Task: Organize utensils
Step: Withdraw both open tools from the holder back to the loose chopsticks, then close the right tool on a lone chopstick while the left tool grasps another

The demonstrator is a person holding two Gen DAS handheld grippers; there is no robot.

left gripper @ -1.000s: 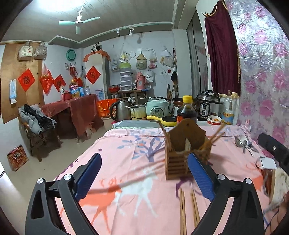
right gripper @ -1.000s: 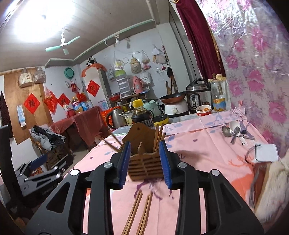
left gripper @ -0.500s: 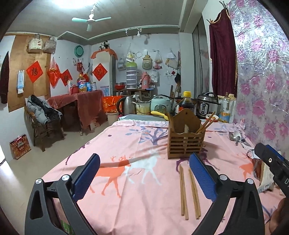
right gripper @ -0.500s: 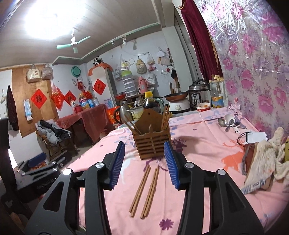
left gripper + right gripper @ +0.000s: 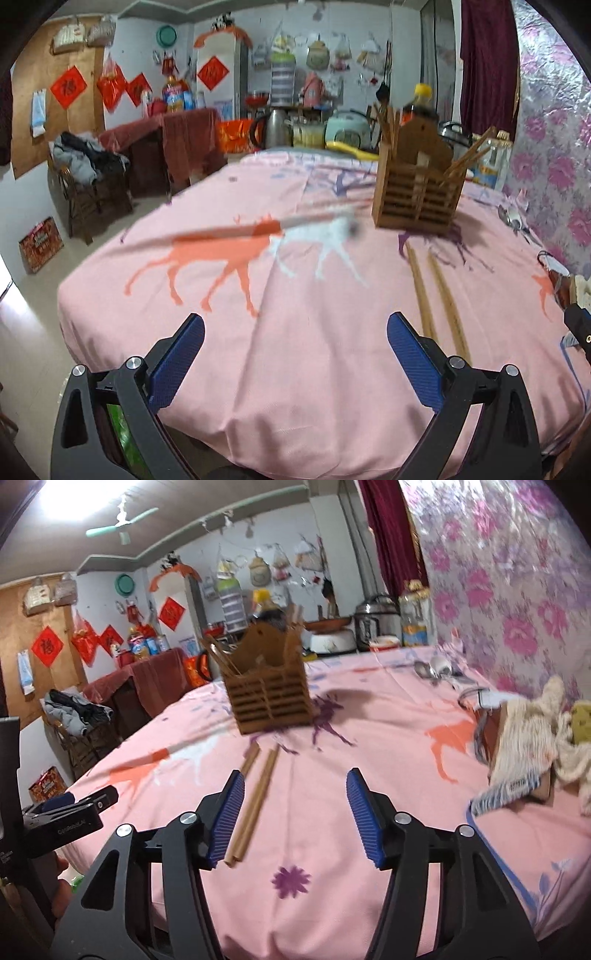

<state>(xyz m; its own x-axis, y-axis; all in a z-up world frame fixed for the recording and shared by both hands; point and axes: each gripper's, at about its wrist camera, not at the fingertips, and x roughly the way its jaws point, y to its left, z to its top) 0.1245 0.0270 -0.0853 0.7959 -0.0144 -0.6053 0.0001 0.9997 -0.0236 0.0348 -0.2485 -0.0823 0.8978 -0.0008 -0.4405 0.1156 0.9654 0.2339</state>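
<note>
Wooden chopsticks [image 5: 255, 797]: two pairs lie loose on the pink cloth, running lengthwise from the near edge toward the holder, the pairs side by side and nearly parallel; pale brown, straight and square-ended.
Chopsticks and right gripper [image 5: 295, 818]: the near ends lie just inside its left finger [image 5: 226, 819], under the wide gap between the blue pads; nothing is gripped, the jaws stand apart.
Chopsticks and left gripper [image 5: 295, 363]: in the left wrist view the same sticks [image 5: 439, 295] run past its right-hand finger [image 5: 413, 363], off to that side and not between the pads; this gripper is also spread wide and empty.
Chopstick holder [image 5: 269, 686]: slatted wooden box with a peaked back board, upright on the worktop beyond the far ends of the loose sticks, close to them; more chopsticks lean out of its compartments at both sides.
Worktop [image 5: 295, 387]: covered in a pink cloth printed with orange and white deer and purple flowers.
Spoons [image 5: 432, 668]: metal ones lie near the flowered wall, well apart from the holder.
Knitted cloth [image 5: 532, 734]: cream, heaped at the right edge.
</note>
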